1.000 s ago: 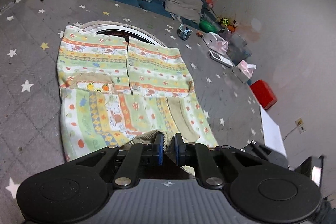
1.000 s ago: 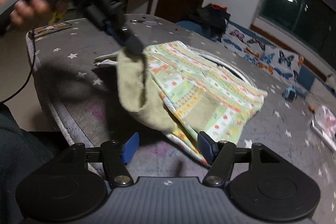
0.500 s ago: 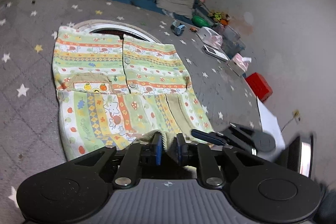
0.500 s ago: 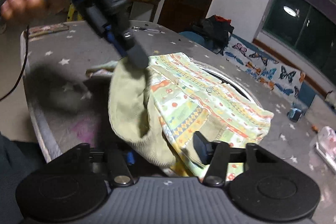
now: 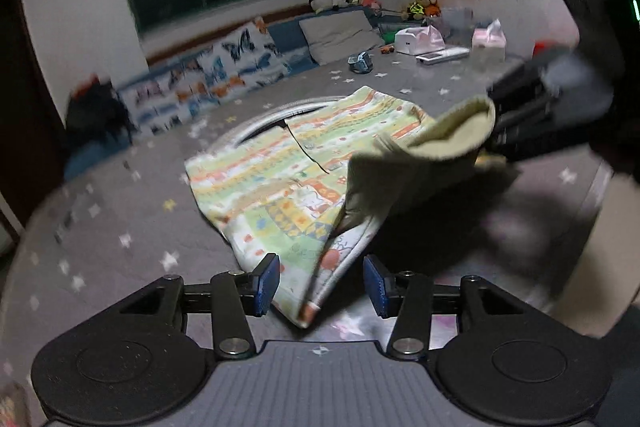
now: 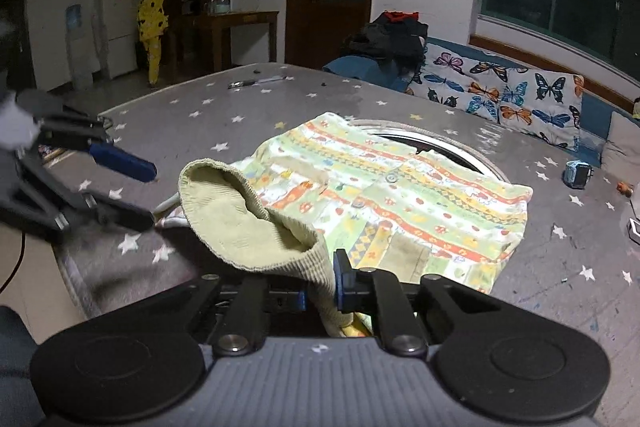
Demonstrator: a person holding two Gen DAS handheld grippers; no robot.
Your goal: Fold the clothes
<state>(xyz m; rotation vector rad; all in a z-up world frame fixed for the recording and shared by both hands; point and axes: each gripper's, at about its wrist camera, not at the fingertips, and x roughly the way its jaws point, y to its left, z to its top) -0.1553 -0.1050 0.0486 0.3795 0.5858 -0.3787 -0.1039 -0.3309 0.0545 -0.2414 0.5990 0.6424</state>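
Right tool [image 6: 320, 287] pinched the garment's olive cuff [image 6: 256, 227]
Left tool [image 5: 320, 285] spread, empty, over the patterned garment [image 5: 288, 179] on the starred surface [image 5: 120, 227]; toy [image 6: 577, 174] well apart

My matt blue fingers [image 6: 342, 279] pinch ribbed olive corduroy, the cuff [image 6: 240, 227] of a soft printed cotton shirt [image 6: 400, 203]. Beneath, the bench [image 6: 248, 115] wears matt, quilted grey cloth with stars.

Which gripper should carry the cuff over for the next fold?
Right. The right gripper is shut on the ribbed cuff, lifted off the printed garment. The left gripper is open, holding nothing.
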